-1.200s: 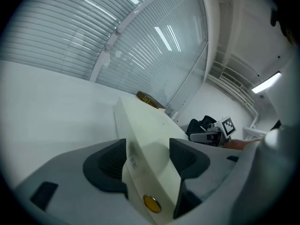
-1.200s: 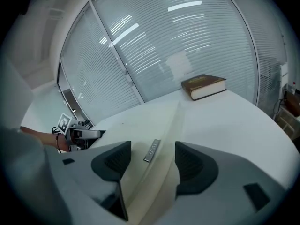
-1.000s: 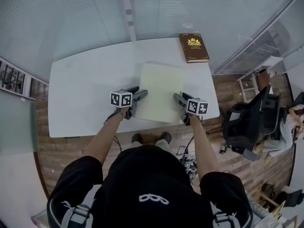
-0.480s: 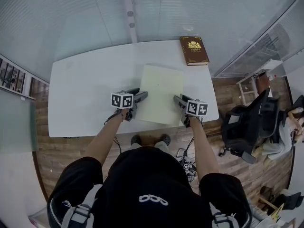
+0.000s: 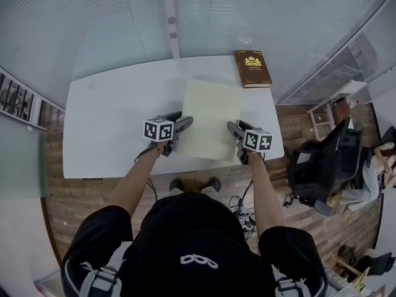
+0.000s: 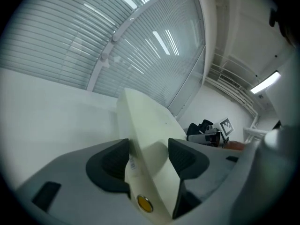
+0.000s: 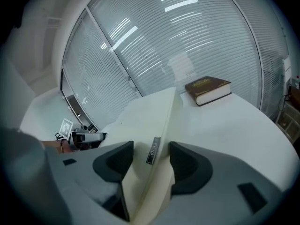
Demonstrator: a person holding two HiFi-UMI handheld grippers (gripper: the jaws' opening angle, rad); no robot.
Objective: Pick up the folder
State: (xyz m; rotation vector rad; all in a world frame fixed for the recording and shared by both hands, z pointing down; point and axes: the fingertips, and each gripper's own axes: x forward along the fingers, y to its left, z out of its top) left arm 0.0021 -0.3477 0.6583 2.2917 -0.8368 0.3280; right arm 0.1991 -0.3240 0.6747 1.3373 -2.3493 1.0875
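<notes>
Plain pale-cream folder (image 5: pixel 210 119), thin, rectangular

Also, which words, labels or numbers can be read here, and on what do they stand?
No text can be read.
Brown book: gold lettering on the cover, too small to read.
Folder: small label on its edge, too blurred.

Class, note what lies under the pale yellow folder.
Under the pale yellow flat folder, only the white rectangular table shows, around its edges. The tabletop directly beneath is covered and cannot be checked.
</notes>
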